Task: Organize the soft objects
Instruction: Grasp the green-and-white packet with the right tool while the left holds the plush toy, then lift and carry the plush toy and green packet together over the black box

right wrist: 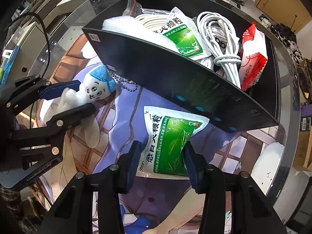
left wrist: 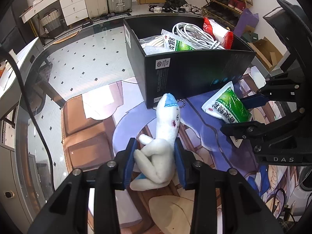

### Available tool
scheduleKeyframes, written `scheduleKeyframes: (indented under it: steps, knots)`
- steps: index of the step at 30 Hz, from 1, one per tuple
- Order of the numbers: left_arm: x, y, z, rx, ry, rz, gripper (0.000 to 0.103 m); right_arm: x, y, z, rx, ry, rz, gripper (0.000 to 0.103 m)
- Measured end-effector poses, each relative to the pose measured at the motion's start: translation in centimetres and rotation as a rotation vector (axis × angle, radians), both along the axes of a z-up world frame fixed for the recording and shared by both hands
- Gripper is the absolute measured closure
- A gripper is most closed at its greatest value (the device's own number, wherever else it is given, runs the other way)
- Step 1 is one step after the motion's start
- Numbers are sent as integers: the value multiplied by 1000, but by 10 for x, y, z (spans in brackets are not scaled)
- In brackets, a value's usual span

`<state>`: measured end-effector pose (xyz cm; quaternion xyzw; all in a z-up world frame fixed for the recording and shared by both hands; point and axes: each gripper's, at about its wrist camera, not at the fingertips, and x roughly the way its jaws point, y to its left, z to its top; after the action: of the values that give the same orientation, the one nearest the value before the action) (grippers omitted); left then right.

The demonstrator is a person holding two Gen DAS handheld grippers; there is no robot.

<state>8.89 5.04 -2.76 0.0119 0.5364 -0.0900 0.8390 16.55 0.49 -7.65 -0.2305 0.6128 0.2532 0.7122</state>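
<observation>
A white plush toy (left wrist: 165,128) with a blue cap and a bead chain lies on the printed mat beside the black box (left wrist: 195,72). My left gripper (left wrist: 155,146) is shut on its body, also visible in the right wrist view as the left gripper (right wrist: 83,95) squeezing the plush toy (right wrist: 91,91). A green and white sachet (right wrist: 169,140) lies in front of the box wall (right wrist: 175,81). My right gripper (right wrist: 162,146) is shut on it, pinching its middle into a waist. The left wrist view shows the right gripper (left wrist: 234,115) on the sachet (left wrist: 228,105).
The box holds a coiled white cable (right wrist: 224,44), another green sachet (right wrist: 181,35), a red and white pack (right wrist: 251,58) and white padding (right wrist: 124,27). The printed mat (left wrist: 87,136) covers a round glass table (left wrist: 25,105). A white oval item (right wrist: 269,159) lies near the table's right edge.
</observation>
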Motion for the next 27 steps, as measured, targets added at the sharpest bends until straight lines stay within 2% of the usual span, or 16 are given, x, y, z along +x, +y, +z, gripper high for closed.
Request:
scheduleKeyframes:
  steps: [10,18,27]
  knots:
    - [-2,-3,5,-6,1,3,69,-2,-12,8,56,27,-7,75]
    - [-4,-6,17,4,-15,1,69,2,-32,19,106,23,-5,75]
    - [-11,-14,37,22,-41,-9,69,0,-65,54,174,0,-11,75]
